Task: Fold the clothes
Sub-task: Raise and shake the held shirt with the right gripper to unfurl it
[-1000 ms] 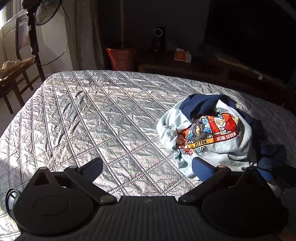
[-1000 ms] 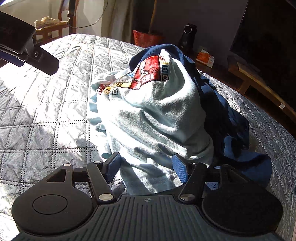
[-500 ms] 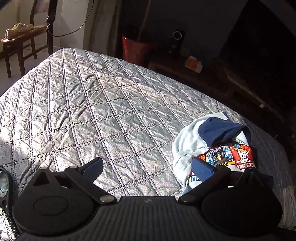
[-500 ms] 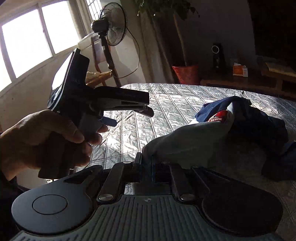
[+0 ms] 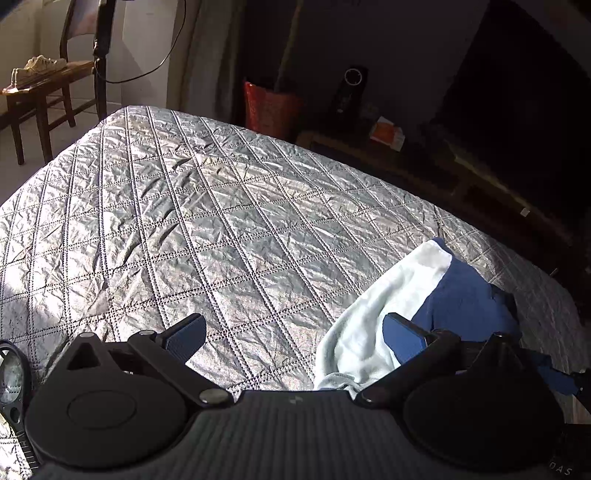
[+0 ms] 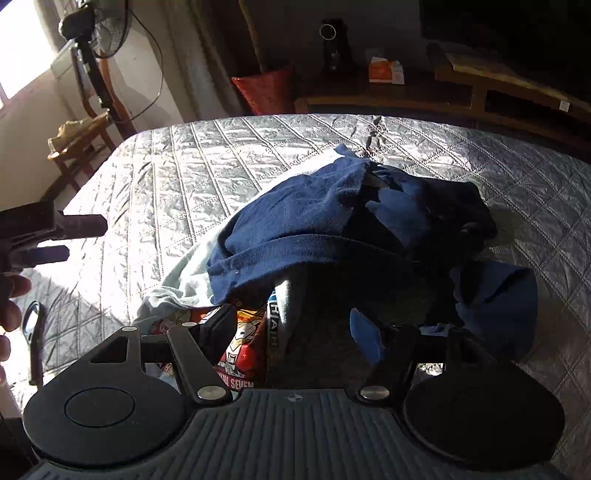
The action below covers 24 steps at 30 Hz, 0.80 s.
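Left wrist view: left gripper (image 5: 291, 336) held over the quilted silver bedspread (image 5: 207, 229), jaws spread wide, nothing between them. Its right finger overlaps the edge of the garment in the picture; contact cannot be judged.

Garment: a crumpled shirt (image 6: 314, 229), pale blue body with navy sleeves, lying bunched on the bed toward the near right side as the left camera sees it. In the left view only the pale fabric and one navy sleeve show (image 5: 417, 295). In the right view a navy sleeve is draped across the top of the heap, and the red-and-yellow cartoon print (image 6: 243, 347) is turned up at the near edge, just beside the left finger.

Right gripper (image 6: 291, 332): jaws have just been opening and now stand apart. Shaded cloth lies in the gap between the fingers, but the pads do not press on it.

At the left edge of the right view: a person's hand (image 6: 9, 306) holding the other gripper's handle above the bed.

Background: standing fan (image 6: 99, 33), wooden chair (image 5: 40, 92), red bin (image 5: 269, 107) beyond the far edge of the bed
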Each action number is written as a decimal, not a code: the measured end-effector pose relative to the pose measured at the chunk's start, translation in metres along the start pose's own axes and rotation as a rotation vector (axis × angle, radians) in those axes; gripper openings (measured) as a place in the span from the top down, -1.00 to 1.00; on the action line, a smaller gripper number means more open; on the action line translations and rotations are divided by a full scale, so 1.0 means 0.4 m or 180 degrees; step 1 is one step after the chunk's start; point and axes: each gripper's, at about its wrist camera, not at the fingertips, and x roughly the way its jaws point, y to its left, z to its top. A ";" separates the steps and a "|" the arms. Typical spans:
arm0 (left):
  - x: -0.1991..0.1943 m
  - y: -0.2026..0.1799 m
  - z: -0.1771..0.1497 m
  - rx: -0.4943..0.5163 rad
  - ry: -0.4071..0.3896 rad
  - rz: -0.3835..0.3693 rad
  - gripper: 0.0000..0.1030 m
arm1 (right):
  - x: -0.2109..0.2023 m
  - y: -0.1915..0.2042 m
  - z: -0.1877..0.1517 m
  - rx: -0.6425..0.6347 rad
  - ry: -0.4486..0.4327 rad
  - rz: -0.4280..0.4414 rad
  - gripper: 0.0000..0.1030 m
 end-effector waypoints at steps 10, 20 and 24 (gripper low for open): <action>-0.003 0.010 0.005 -0.0069 -0.0028 0.0042 -0.98 | 0.055 -0.062 0.056 0.0553 -0.0511 -0.0057 0.92; -0.003 0.044 0.009 -0.0255 0.0032 0.0189 -0.98 | 0.007 0.192 0.152 -0.1106 -0.0679 -0.0417 0.84; -0.006 0.053 0.011 -0.0298 0.0044 0.0169 -0.98 | 0.018 0.196 0.169 -0.0878 -0.0801 -0.0436 0.86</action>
